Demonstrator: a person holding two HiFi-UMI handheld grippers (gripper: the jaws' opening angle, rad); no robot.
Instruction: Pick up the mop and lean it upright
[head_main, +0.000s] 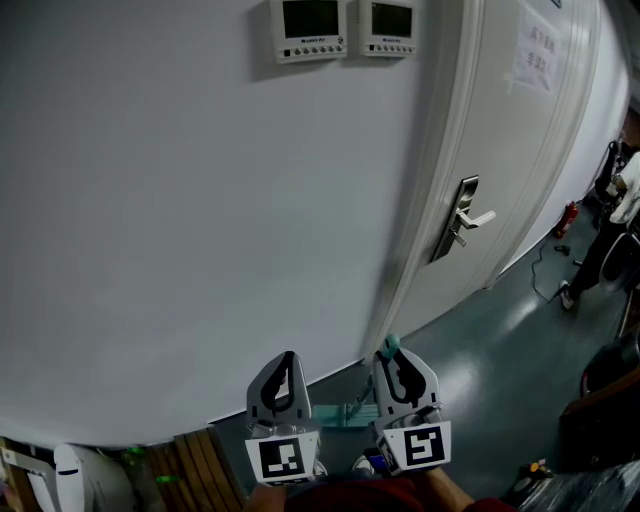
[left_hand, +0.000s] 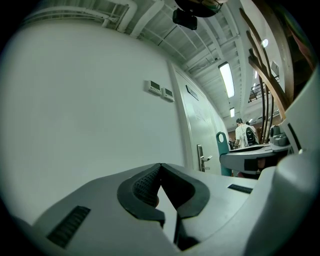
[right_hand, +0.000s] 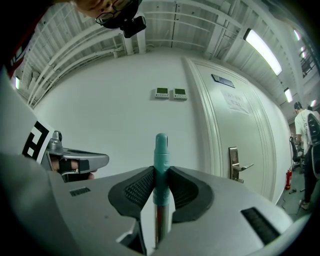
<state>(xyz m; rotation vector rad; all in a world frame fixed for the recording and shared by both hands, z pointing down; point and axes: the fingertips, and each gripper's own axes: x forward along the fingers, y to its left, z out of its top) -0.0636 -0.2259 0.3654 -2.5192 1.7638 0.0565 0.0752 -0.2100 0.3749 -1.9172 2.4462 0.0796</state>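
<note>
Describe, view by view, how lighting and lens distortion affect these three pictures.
Head view: dim and bluish, with the door bowing outward near the edge. Left gripper view: black fisheye corners, and the ceiling light is blown out white. Right gripper view: the door frame curves strongly, but the mop handle at the centre is sharp.

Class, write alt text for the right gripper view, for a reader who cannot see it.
The right gripper is shut on the teal top of the mop handle. Behind are a white wall, two control panels and a closed door.
</note>
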